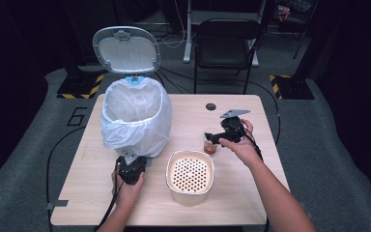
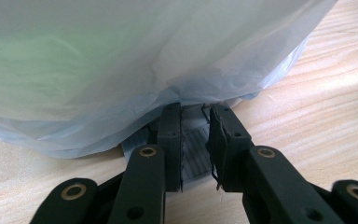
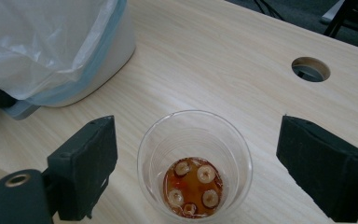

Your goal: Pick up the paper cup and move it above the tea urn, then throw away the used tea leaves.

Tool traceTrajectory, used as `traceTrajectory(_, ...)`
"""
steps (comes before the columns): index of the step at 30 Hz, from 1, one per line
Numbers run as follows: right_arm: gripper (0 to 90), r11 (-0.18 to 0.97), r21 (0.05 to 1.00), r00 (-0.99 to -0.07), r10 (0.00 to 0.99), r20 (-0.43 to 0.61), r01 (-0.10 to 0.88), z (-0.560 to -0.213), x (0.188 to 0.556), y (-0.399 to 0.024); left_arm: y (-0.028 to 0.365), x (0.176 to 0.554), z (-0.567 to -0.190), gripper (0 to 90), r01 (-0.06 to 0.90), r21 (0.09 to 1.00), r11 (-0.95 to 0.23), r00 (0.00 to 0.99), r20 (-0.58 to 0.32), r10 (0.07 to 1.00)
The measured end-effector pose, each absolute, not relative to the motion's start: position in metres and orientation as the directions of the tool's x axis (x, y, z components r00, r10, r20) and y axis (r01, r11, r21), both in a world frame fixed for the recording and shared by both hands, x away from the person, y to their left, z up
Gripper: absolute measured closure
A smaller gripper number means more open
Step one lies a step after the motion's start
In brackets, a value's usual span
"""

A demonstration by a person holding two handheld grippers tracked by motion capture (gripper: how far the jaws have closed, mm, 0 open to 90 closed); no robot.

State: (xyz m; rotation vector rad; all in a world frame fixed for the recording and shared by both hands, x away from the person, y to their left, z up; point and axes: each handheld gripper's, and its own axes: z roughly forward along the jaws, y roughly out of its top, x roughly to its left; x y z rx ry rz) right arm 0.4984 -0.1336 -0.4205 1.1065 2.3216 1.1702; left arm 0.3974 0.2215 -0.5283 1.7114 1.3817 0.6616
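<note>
A white pedal bin (image 1: pixel 135 116) lined with a thin plastic bag (image 2: pixel 121 60) stands on the table's left, its lid (image 1: pixel 125 48) raised. My left gripper (image 1: pixel 132 164) is at the bin's base, jaws a narrow gap apart and lying over the ribbed grey pedal (image 2: pixel 193 149), gripping nothing. A clear plastic cup (image 3: pixel 195 163) holds a little reddish liquid with round slices. My right gripper (image 3: pixel 198 135) stands wide open on either side of the cup (image 1: pixel 210 145), not touching it.
A cream container with a perforated strainer top (image 1: pixel 190 174) sits at the front middle of the wooden table (image 1: pixel 251 193). A cable hole (image 1: pixel 210 106) lies behind the cup. A black chair (image 1: pixel 227 43) stands beyond the far edge.
</note>
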Motion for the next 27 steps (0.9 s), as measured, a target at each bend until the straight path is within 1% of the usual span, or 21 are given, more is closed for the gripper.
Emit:
traceTrajectory(4,8.5,0.373,0.786,-0.657,0.752,0.055,0.492,-0.423,0.497,-0.133,0.221,0.398,-0.529,74.9,0.526,0.849,-0.054,0.255,-0.097,0.962)
traceTrajectory(5,7.7,0.377,0.794,-0.664,0.746,0.046,0.478,-0.424,0.496,-0.133,0.221,0.398,-0.529,74.9,0.527,0.848,-0.054,0.256,-0.098,0.962)
traceTrajectory(6,5.1,0.383,0.796,-0.671,0.740,0.038,0.468,-0.425,0.495,-0.132,0.222,0.397,-0.528,74.9,0.531,0.845,-0.061,0.260,-0.094,0.961)
traceTrajectory(13,3.9,0.398,0.783,-0.679,0.733,0.042,0.478,-0.430,0.496,-0.126,0.221,0.397,-0.529,74.8,0.528,0.847,-0.056,0.257,-0.097,0.962)
traceTrajectory(16,6.3,0.420,0.768,-0.678,0.735,0.024,0.483,-0.436,0.497,-0.122,0.221,0.397,-0.529,74.9,0.528,0.848,-0.054,0.256,-0.098,0.962)
traceTrajectory(22,8.9,0.413,0.765,-0.662,0.749,0.024,0.495,-0.447,0.498,-0.121,0.221,0.397,-0.529,74.8,0.527,0.848,-0.055,0.257,-0.097,0.962)
traceTrajectory(24,12.5,0.419,0.758,-0.662,0.749,0.024,0.501,-0.454,0.500,-0.122,0.221,0.397,-0.529,74.8,0.528,0.848,-0.056,0.257,-0.096,0.961)
traceTrajectory(27,13.8,0.419,0.757,-0.661,0.750,0.023,0.502,-0.457,0.500,-0.122,0.221,0.397,-0.529,74.8,0.528,0.848,-0.056,0.257,-0.097,0.961)
